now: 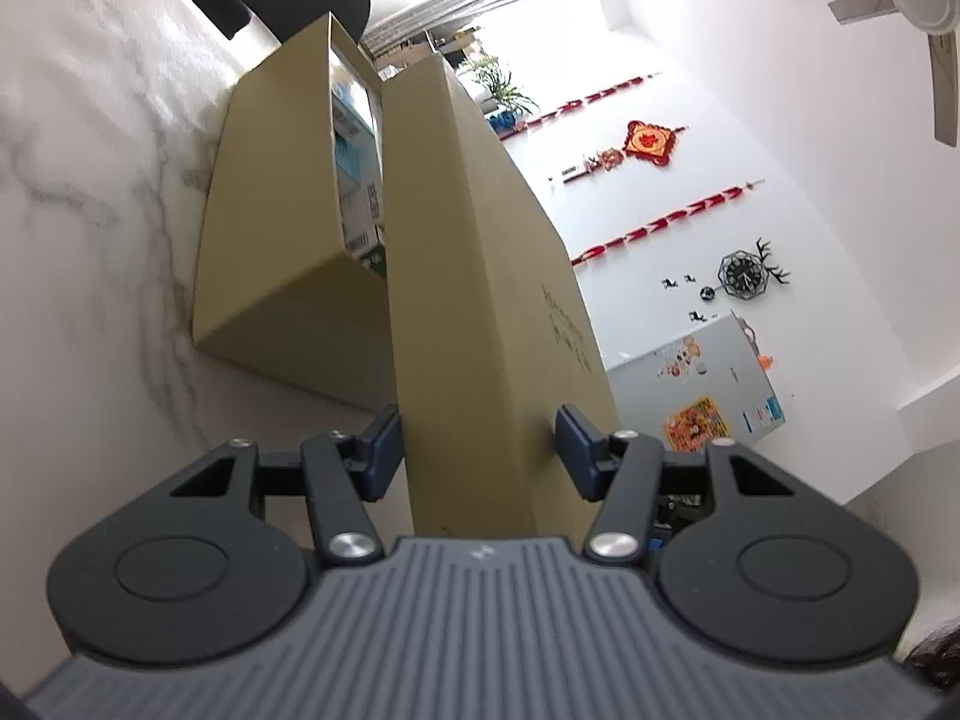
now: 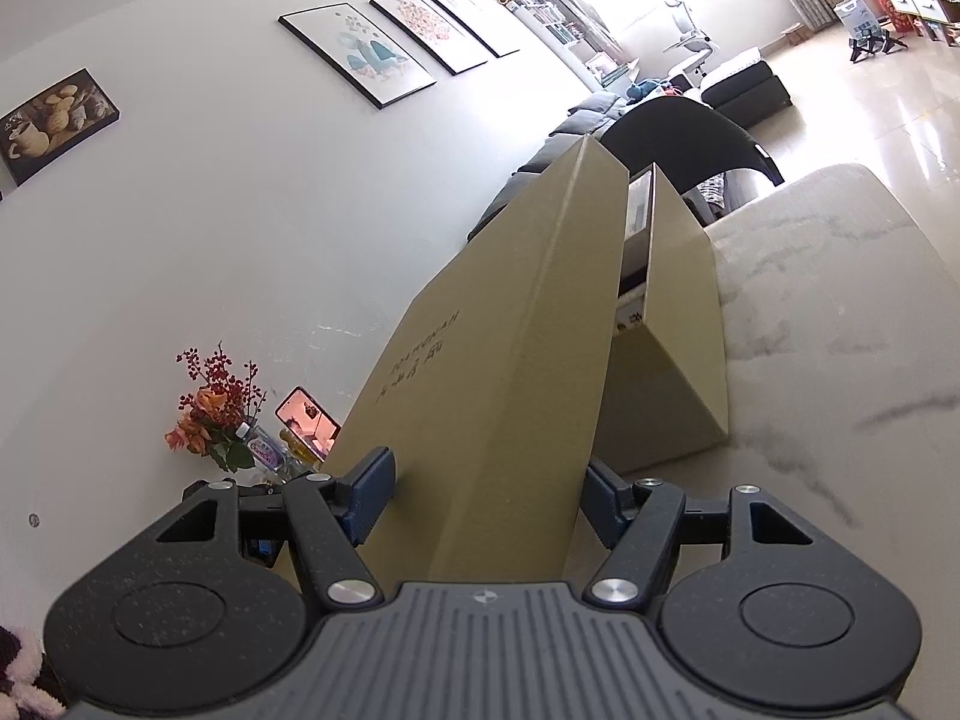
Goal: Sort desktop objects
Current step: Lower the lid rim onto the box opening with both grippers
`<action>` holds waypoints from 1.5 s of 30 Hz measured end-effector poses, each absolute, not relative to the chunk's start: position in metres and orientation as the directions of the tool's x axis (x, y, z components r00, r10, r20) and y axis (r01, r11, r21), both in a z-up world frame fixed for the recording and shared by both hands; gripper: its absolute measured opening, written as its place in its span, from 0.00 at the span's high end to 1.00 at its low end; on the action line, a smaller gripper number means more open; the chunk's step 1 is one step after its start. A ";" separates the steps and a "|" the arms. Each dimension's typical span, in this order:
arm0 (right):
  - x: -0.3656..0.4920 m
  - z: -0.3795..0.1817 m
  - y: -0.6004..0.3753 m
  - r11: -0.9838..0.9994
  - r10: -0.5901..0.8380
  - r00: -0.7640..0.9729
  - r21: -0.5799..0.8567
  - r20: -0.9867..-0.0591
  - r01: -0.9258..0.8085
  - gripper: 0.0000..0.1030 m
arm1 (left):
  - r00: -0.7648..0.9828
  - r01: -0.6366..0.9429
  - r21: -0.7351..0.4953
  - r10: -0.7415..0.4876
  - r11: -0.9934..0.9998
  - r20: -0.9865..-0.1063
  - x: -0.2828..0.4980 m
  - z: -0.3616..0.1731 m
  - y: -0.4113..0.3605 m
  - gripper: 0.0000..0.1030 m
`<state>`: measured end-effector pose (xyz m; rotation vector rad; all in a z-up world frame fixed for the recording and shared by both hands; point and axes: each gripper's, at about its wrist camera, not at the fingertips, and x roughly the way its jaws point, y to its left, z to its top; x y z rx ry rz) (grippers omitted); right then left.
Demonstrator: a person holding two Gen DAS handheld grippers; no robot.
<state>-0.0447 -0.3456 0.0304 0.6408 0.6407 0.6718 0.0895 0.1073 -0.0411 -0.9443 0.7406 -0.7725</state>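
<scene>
Left wrist view: a tan cardboard box lid (image 1: 480, 276), with dark printed lettering on its top face, is raised on edge over the open cardboard box (image 1: 270, 228) that sits on the white marbled table (image 1: 90, 240). Inside the box, through the gap under the lid, lie printed packages (image 1: 357, 168) in white, pale blue and green; what they are cannot be told. The left gripper (image 1: 477, 450) straddles the lid's near end, its blue pads set against both faces, clamped on it. In the right wrist view the right gripper (image 2: 486, 495) grips the lid's (image 2: 510, 360) opposite end the same way, pads pressed to both sides. Both tools point along the lid's length. Behind stand a vase of red and orange flowers (image 2: 213, 414), a phone with a lit screen (image 2: 306, 414), and framed pictures (image 2: 360, 54) on the wall.
</scene>
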 end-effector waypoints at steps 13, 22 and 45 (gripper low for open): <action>0.014 0.029 -0.339 0.593 0.740 0.591 0.725 -0.320 -0.350 0.33 | 0.568 0.211 -0.898 -0.796 0.386 -0.209 0.126 -0.037 0.116 0.49; 0.041 0.024 -0.336 0.585 0.743 0.587 0.738 -0.322 -0.336 0.33 | 0.583 0.196 -0.904 -0.787 0.379 -0.204 0.146 -0.038 0.121 0.50; 0.085 0.028 -0.338 0.551 0.735 0.607 0.789 -0.304 -0.271 0.33 | 0.617 0.206 -0.882 -0.756 0.425 -0.220 0.185 -0.005 0.115 0.50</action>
